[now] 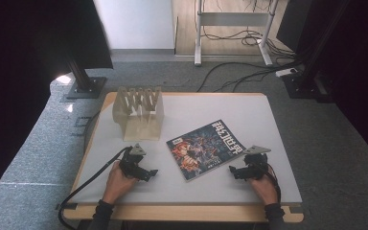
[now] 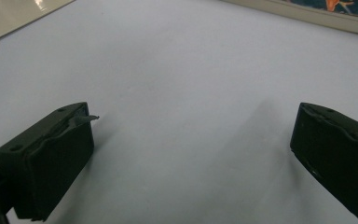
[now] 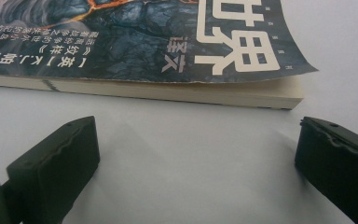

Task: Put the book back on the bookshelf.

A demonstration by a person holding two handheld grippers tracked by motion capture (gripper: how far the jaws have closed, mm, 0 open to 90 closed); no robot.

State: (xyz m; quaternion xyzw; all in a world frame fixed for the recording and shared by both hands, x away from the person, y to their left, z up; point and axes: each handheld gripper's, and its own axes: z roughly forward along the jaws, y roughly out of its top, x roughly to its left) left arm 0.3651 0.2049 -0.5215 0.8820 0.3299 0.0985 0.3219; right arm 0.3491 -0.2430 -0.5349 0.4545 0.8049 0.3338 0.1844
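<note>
From the high view, a book (image 1: 206,149) lies flat and askew on the white counter (image 1: 230,112), its cover up, between the two grippers. The left gripper (image 1: 152,173) rests on the counter to the book's left, held by the left hand (image 1: 119,182); the right gripper (image 1: 232,170) sits just beside the book's right edge, held by the right hand (image 1: 263,184). A beige rack (image 1: 139,112) with upright slots stands behind the left gripper, near the counter's far left corner.

The right gripper view brings what the high view cannot: the book (image 3: 135,42) close up, its dark cover with pale lettering, the cover's near edge curling slightly off the pale page block. The right gripper (image 3: 196,158) has its jaws wide apart with bare counter between them, the book just ahead and not touched.

The left gripper view shows the left gripper (image 2: 191,154) equally wide over bare counter, a strip of the book (image 2: 321,11) at the top right and the rack's base (image 2: 9,18) at the top left, both well ahead.
</note>
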